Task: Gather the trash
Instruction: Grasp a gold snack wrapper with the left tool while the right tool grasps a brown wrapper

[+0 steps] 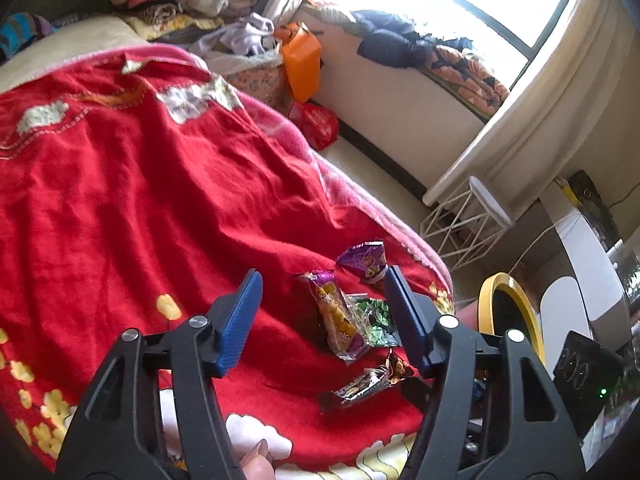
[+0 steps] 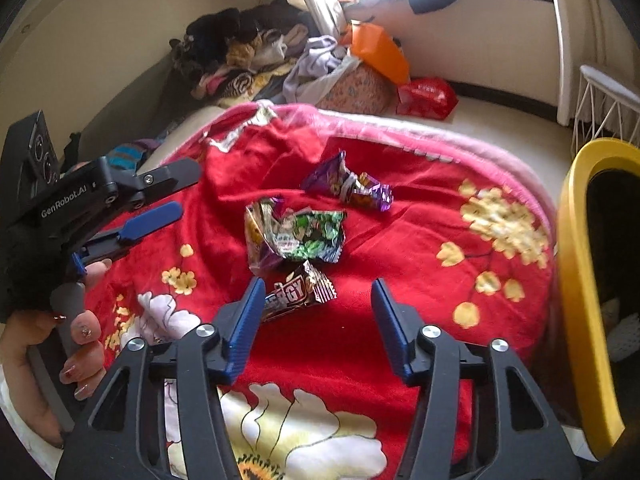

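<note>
Several crumpled snack wrappers lie on the red flowered blanket: a purple wrapper, a green wrapper and a dark brown wrapper. In the left wrist view the purple wrapper, a yellow and purple wrapper, the green wrapper and the brown wrapper lie close together. My left gripper hovers open above them, its pads touching none. My right gripper is open, with the brown wrapper's end just past its left finger. The left gripper also shows at the far left of the right wrist view.
A yellow-rimmed bin stands beside the bed on the right, also seen as the bin. A person's hand holds the left gripper's handle. Clothes, an orange bag and a white wire stand lie farther off.
</note>
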The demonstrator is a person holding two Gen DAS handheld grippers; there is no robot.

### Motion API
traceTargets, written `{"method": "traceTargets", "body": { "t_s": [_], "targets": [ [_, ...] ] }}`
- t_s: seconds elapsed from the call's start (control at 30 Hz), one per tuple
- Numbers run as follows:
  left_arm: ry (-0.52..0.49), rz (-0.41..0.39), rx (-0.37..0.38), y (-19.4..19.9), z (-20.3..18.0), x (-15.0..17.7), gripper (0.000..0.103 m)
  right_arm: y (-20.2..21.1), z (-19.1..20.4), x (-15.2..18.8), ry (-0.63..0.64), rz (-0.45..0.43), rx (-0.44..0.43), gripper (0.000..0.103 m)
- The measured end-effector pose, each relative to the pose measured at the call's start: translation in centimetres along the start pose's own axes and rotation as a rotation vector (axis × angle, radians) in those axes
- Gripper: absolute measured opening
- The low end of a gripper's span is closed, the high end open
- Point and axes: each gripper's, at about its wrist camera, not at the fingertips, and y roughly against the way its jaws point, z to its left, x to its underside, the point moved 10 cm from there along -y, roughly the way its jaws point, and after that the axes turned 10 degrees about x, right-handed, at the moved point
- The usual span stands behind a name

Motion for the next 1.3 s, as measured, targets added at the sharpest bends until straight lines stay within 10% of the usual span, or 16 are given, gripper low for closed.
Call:
{"method": "traceTargets", "body": {
  "t_s": [0.4, 0.6, 1.3],
  "targets": [
    [0.09, 0.095, 0.037, -4.2, 0.7, 1.5, 0.049, -1.4, 0.5, 0.6, -0.038, 0.059, -0.089, 0.019],
    [0.097, 0.116, 0.023, -4.8, 1.1, 2.4, 0.023, 0.1, 1.4, 1.3, -0.001, 0.04, -0.118, 0.006],
    [0.044, 0.011, 0.122, 0.6, -3.7, 1.2, 0.012, 8.7, -2.7, -0.7, -0.054, -0.15, -0.111, 0.005]
  ]
}}
